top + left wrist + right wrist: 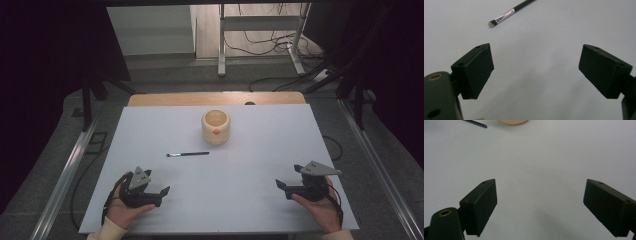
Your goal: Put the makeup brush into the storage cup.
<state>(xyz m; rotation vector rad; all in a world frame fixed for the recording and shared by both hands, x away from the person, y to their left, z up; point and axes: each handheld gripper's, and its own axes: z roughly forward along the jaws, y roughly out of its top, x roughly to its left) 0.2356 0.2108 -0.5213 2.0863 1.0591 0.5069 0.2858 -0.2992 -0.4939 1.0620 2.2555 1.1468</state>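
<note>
A thin black brush (pixel 188 154) with a silver ferrule lies flat on the white table sheet (pixel 260 150), bristles to the left. Behind it stands a cream-coloured cup (pixel 216 126) with an orange mark on its front. My left gripper (pixel 162 192) rests near the front left, held in a hand, jaws wide open and empty; its own view shows the brush (pixel 506 15) ahead and to the upper left. My right gripper (pixel 281 186) sits at the front right, also open and empty, with the cup's base (pixel 512 122) and the brush's handle end (pixel 475 123) far ahead.
The white sheet covers a wooden table (pixel 215 98) whose back edge shows bare wood. Metal rails (pixel 65 175) run along both sides. A white stand (pixel 260 30) and loose cables lie on the floor beyond the table.
</note>
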